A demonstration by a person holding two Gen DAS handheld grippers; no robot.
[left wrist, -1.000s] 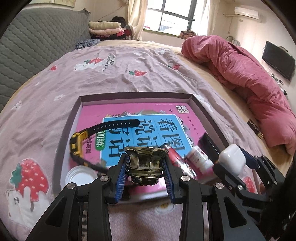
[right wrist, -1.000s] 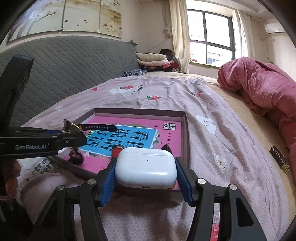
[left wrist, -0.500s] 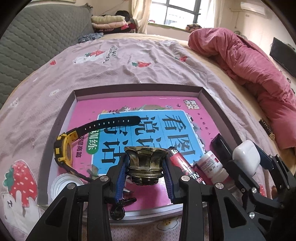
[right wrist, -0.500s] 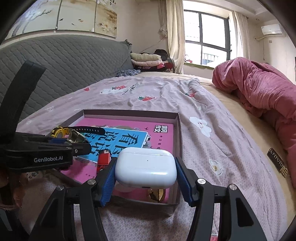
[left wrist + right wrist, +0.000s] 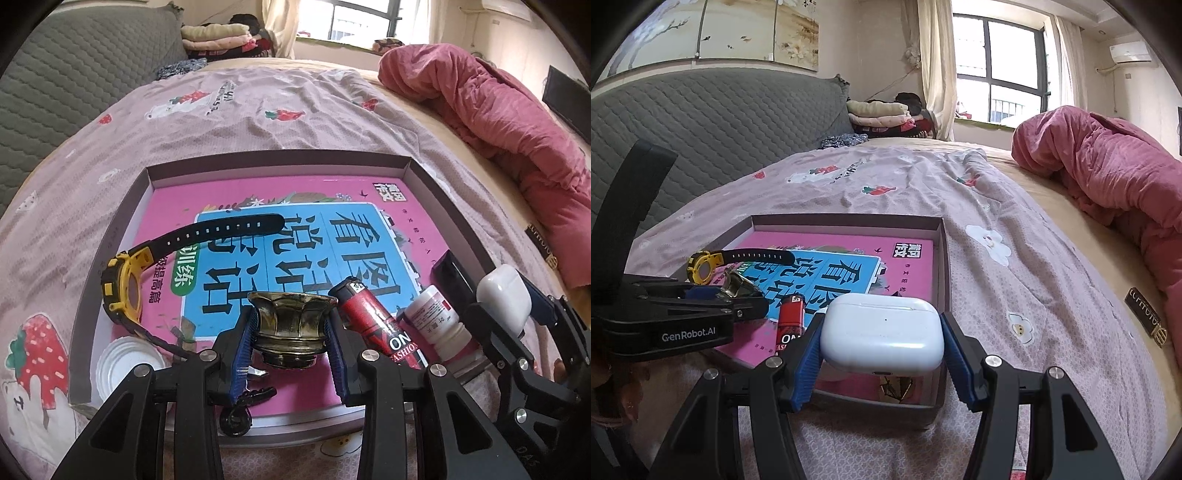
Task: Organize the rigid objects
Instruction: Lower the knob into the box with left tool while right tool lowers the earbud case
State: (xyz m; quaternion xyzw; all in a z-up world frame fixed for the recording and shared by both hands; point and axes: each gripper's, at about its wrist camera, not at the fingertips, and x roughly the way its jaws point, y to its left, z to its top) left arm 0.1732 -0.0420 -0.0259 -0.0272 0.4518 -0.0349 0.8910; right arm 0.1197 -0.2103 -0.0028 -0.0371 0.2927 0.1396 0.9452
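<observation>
While the shallow box (image 5: 443, 192) lies on the pink bedspread (image 5: 258, 110), both grippers hang over its near edge, each with something clamped between its blue pads. The left gripper (image 5: 291, 332) is clenched on a brass cup (image 5: 291, 321): the cup sits upright, squarely between the two fingers, its flared rim rising above the pads (image 5: 245, 336) and its base sunk between them. Its foot hangs above the pink book (image 5: 295, 229) that covers the box floor; whether it touches the book cannot be told.

The right gripper (image 5: 882, 343) grips a white earbud case (image 5: 882, 334) crosswise, the pads (image 5: 809, 365) pressing on its two short ends, so that the case fills the whole gap and bulges forward past the fingertips. It is held over the near right corner of the box, above the floor and not resting on it. In the left wrist view the same case (image 5: 504, 295) shows at the right edge of the box.

In the box, on the book, lie a yellow and black watch (image 5: 125, 288) at the left with its strap stretched across the cover, a white lid (image 5: 129, 367) in the near left corner, a red lighter (image 5: 373, 325) just right of the cup, and a small white bottle (image 5: 439, 328) beside the lighter. A crumpled red quilt (image 5: 498, 110) lies well apart at the right.
</observation>
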